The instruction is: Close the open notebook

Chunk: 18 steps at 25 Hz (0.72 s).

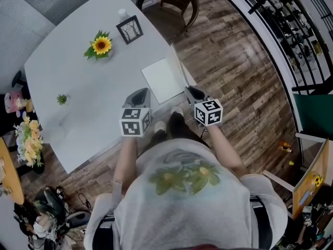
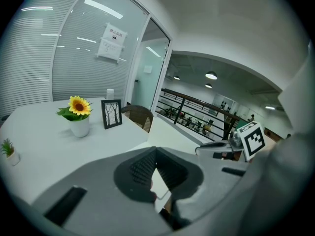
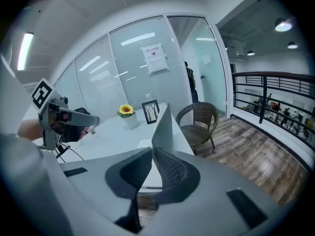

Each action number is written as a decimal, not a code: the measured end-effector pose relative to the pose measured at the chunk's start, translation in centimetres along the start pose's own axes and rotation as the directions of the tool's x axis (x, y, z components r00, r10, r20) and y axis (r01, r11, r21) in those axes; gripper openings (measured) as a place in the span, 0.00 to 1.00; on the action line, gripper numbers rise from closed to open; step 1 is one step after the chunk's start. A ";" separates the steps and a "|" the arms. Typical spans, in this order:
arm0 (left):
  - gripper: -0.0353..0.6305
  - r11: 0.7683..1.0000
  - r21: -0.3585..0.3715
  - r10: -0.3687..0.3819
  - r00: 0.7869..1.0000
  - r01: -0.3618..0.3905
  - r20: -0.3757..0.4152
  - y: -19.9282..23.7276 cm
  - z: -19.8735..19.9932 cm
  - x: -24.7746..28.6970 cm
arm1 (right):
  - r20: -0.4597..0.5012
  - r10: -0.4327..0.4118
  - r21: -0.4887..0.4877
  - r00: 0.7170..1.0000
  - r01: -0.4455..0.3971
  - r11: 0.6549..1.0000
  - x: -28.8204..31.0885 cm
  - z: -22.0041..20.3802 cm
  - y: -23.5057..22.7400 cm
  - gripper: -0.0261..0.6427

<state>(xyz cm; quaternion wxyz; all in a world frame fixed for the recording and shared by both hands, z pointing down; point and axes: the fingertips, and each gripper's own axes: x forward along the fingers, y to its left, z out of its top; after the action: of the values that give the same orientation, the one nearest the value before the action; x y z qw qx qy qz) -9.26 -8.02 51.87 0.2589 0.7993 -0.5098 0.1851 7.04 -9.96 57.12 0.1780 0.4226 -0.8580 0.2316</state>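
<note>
notebook (image 1: 160,80): open on the white table (image 1: 78,72), at the table's right-hand edge near the person; one white leaf lies flat.
raised cover (image 1: 178,66): stands about upright along the flat leaf's right side, over the table's right edge; in the right gripper view it rises straight up out of the jaws (image 3: 162,124).
long axis: spine and cover edge run away from the person, along the table's right edge toward the far corner.
key relation: flat leaf lies to the left of the raised cover, so closing looks like a swing leftward and down about the spine.
nearer hand: right, already at the cover's near end; the left sits off the flat leaf's near left corner.
right gripper (image 1: 191,91): jaws almost together, thin cover pinched between the pads (image 3: 170,168); nothing else held.
left gripper (image 1: 139,95): over the table's near edge, apart from the cover; fingertips meet in the left gripper view (image 2: 156,149), nothing between them, white surface shows below.
step (judgement): cover partway over, fold not finished.
risk (judgement): thin cover could slip from the pinch, or the notebook slide off the table edge.
</note>
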 end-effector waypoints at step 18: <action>0.06 1.000 -0.022 0.011 1.000 -0.011 -0.003 0.6 -0.5 -0.6 | -0.049 0.027 -0.143 0.998 -0.034 0.989 0.8 -0.6 2.4 0.11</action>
<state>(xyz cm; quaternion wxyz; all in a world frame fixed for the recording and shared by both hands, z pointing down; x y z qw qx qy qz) -10.07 -7.51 52.11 0.2673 0.7934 -0.5156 0.1823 4.65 -8.87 57.40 0.2246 0.3900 -0.8744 0.1817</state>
